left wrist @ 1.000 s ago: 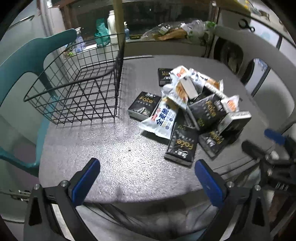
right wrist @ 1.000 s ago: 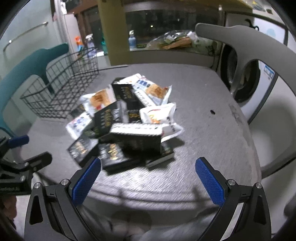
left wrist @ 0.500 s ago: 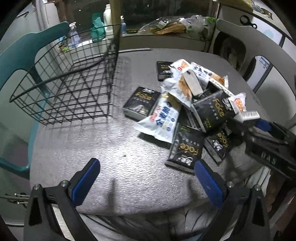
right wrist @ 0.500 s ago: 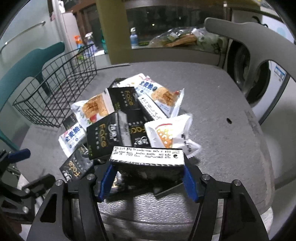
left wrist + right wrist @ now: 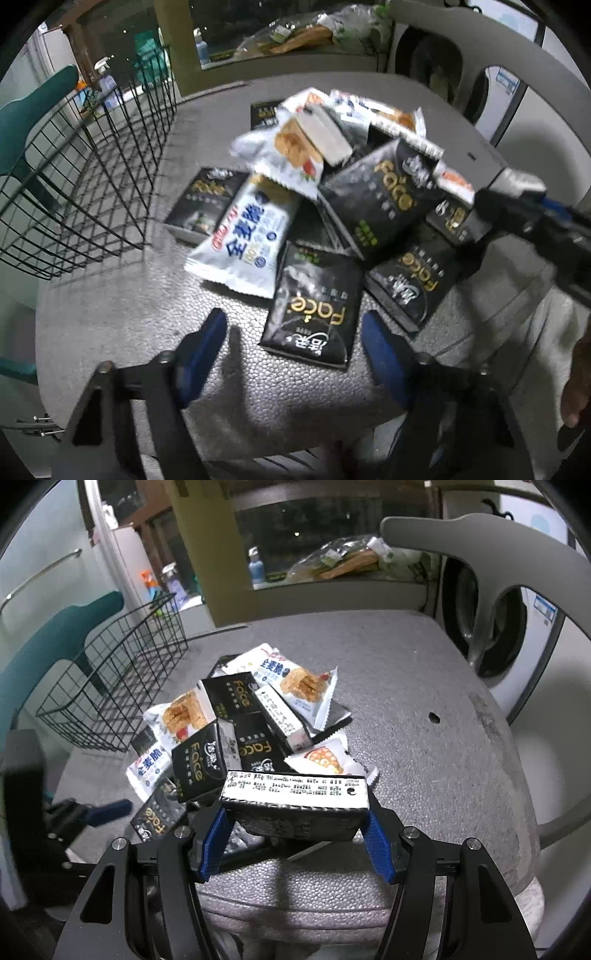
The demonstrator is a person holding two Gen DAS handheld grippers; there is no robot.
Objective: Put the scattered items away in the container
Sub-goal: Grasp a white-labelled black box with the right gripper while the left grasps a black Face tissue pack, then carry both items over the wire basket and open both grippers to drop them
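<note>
A pile of black "Face" boxes and white snack packets (image 5: 332,177) lies on the grey table (image 5: 424,686). The black wire basket (image 5: 85,162) stands at the left, also in the right wrist view (image 5: 122,686). My right gripper (image 5: 295,834) is shut on a black box with a white barcode edge (image 5: 295,794), lifted slightly at the pile's near side. My left gripper (image 5: 295,350) is open, its blue pads on either side of a black Face box (image 5: 314,314) at the pile's front, not touching it.
A teal chair (image 5: 33,110) stands behind the basket. A grey chair (image 5: 498,561) and a washing machine (image 5: 517,635) are at the right. Bottles and bags sit on the ledge (image 5: 332,565) behind the table.
My left gripper moved forward and right to the front Face box and narrowed around it. My right gripper closed on the barcode-edged box and raised it a little.
</note>
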